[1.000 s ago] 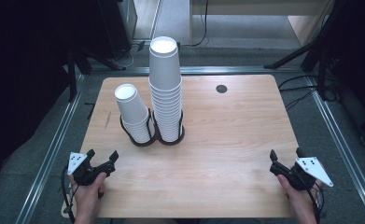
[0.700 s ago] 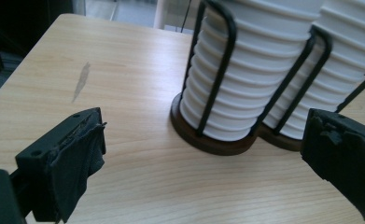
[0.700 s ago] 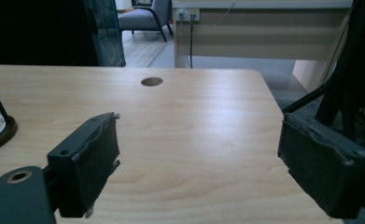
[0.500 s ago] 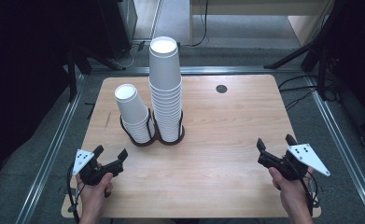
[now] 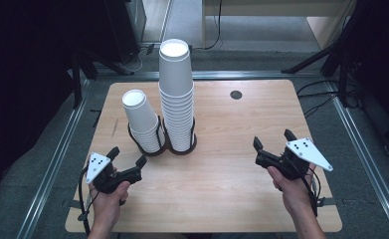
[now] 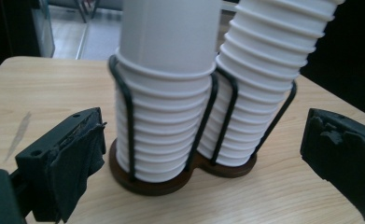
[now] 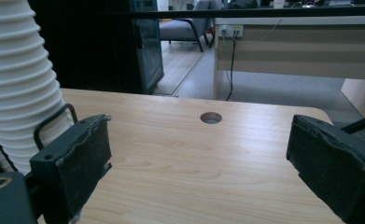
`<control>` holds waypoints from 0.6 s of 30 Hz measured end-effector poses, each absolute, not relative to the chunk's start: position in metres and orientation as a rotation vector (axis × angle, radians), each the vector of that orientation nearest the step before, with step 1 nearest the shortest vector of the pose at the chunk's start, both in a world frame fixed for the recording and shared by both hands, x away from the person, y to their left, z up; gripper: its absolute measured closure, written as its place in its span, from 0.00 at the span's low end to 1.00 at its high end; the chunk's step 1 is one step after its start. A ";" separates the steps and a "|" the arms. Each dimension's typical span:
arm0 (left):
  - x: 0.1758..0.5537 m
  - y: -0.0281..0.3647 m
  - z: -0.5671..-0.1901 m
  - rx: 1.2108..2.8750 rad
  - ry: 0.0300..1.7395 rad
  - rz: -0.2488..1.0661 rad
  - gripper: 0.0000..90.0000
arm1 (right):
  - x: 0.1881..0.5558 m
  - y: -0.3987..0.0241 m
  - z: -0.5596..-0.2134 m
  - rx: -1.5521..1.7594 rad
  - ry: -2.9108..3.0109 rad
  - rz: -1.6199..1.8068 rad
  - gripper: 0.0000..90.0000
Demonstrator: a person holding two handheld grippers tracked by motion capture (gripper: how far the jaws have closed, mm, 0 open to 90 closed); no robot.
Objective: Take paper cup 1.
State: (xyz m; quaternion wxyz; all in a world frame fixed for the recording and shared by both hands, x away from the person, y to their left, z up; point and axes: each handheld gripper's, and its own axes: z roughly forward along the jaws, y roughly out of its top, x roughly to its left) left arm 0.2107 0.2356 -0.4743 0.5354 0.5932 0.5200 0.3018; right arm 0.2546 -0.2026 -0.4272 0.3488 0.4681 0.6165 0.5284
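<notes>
A wooden table point(image 5: 222, 199) carries a dark double holder point(image 5: 179, 149) left of its middle, with two stacks of white paper cups standing upside down in its black wire loops. The short stack point(image 5: 142, 122) sits in the left ring and the tall stack point(image 5: 176, 94) in the right ring, the two touching or nearly so at their lower parts. A round hole point(image 5: 236, 94) lies in the tabletop toward the far side, right of the stacks.

The left gripper point(image 5: 127, 162) hovers at the near left of the table, held in the left hand point(image 5: 107, 204), its jaws spread wide and pointing toward the holder, close to it but apart. In the left gripper view the short stack point(image 6: 164, 93) and tall stack point(image 6: 264, 79) stand between the two black jaws, with the holder's base point(image 6: 171, 184) just beyond them.

The right gripper point(image 5: 271, 144) is at the near right, held in the right hand point(image 5: 294, 191), jaws also wide apart and empty, well apart from the cups. In the right gripper view the tall stack point(image 7: 19, 88) is at the far left edge and the hole point(image 7: 211, 117) lies ahead between the jaws.
</notes>
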 end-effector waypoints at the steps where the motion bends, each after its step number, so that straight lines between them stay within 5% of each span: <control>1: 0.212 0.230 -0.472 1.418 1.226 0.712 0.00 | 0.257 -0.196 -0.421 1.203 1.607 1.380 0.07; 18: 0.221 0.188 -0.453 1.448 1.136 0.699 0.00 | 0.260 -0.147 -0.387 1.108 1.647 1.472 0.07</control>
